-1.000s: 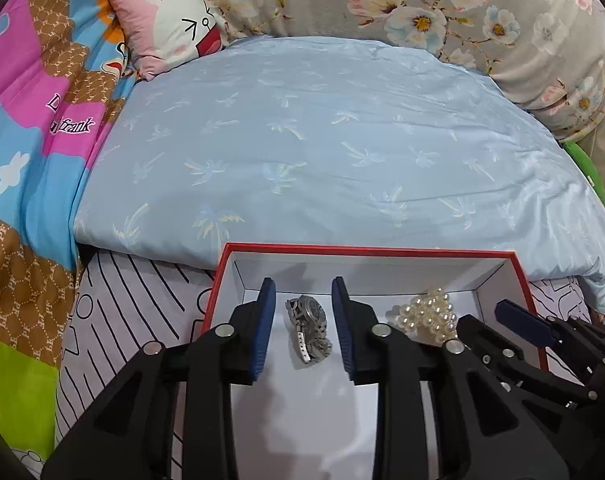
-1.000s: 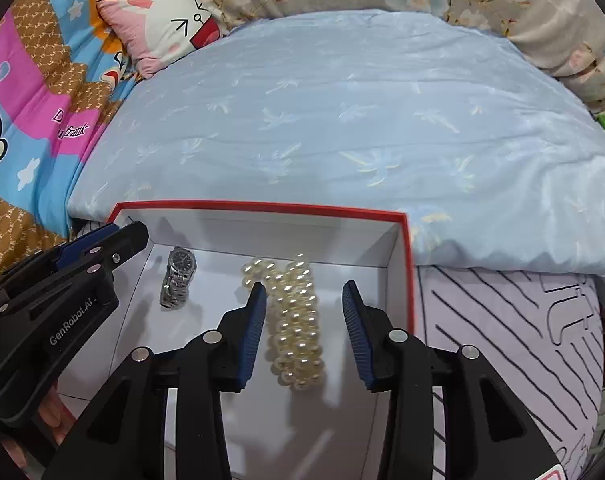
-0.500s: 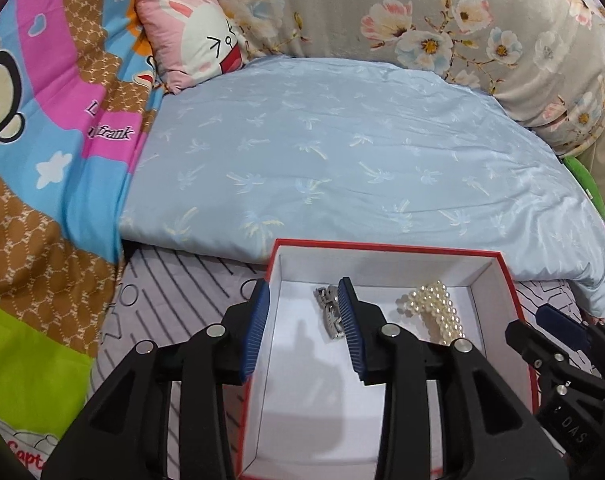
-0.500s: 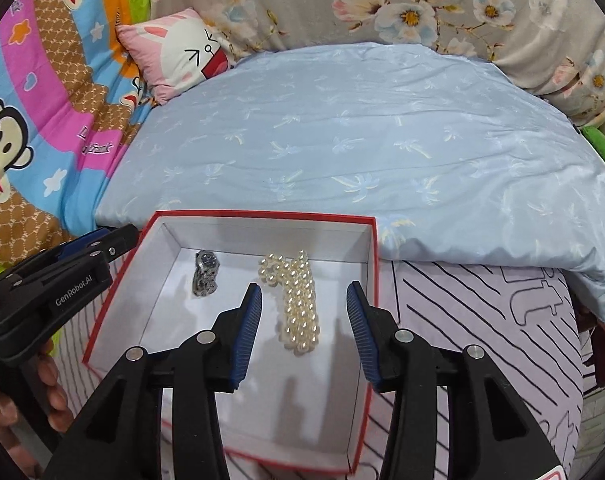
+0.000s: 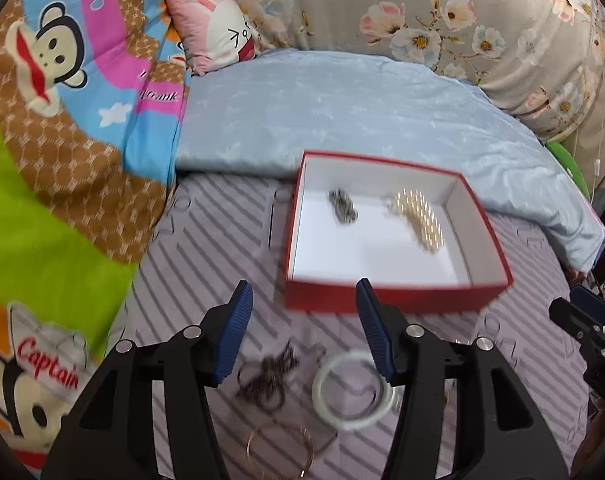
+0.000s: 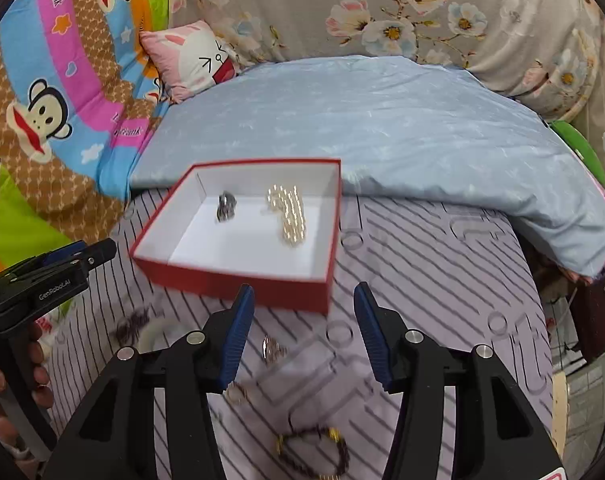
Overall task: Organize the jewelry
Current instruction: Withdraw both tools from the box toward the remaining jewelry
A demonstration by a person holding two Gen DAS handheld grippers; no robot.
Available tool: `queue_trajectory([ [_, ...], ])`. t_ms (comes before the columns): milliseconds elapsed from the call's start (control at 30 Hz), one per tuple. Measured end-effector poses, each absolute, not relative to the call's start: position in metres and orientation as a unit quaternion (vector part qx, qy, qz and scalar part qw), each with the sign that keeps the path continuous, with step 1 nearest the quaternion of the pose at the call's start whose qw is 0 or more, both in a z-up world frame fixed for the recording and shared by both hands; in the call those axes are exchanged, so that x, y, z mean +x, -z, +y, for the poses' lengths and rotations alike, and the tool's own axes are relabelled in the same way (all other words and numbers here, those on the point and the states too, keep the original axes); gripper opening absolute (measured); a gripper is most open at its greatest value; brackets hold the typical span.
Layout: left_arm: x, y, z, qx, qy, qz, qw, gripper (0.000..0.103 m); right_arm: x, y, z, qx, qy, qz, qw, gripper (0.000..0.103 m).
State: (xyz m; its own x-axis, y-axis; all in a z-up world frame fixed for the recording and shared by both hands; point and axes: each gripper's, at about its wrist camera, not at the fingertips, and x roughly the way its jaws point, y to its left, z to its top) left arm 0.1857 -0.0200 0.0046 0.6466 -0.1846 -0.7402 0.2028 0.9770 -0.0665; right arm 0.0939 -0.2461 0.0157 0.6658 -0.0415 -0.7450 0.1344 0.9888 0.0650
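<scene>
A red box with a white inside (image 5: 394, 303) (image 6: 238, 276) lies on the striped sheet. In it lie a silver watch (image 5: 342, 211) (image 6: 226, 208) and a pearl bracelet (image 5: 418, 220) (image 6: 288, 216). My left gripper (image 5: 302, 288) hovers in front of the box, jaws opening, nothing between them. Under it lie a dark chain (image 5: 268, 380), a white bangle (image 5: 352, 390) and thin gold bangles (image 5: 280, 448). My right gripper (image 6: 302, 292) is also short of the box, jaws opening and empty. Below it lie two small rings (image 6: 272, 348) (image 6: 238, 394) and a dark beaded bracelet (image 6: 314, 452).
A folded light blue quilt (image 5: 342, 120) lies behind the box, with a pink rabbit pillow (image 5: 218, 36) and a monkey-print blanket (image 5: 62, 120) to the left. Floral cloth (image 6: 422, 12) rises at the back. A hand (image 6: 6, 380) holds the left gripper's handle.
Both grippers have drawn back out of the box towards the near side and their jaws have widened. Watch and pearls stay in the box. Loose jewelry on the sheet has come into view.
</scene>
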Motion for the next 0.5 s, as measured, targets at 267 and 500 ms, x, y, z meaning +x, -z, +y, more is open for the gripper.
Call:
queue_trajectory([
  [267,0.126,0.031,-0.003,0.020,0.084,0.442,0.893,0.052,0.025,0.017,-0.242,0.071,0.048,0.444,0.892,0.051],
  [500,0.096,0.052,0.002,0.005,0.080,0.466,0.881,0.052,-0.002,0.044,-0.244,0.087,0.056,0.465,0.879,0.051],
])
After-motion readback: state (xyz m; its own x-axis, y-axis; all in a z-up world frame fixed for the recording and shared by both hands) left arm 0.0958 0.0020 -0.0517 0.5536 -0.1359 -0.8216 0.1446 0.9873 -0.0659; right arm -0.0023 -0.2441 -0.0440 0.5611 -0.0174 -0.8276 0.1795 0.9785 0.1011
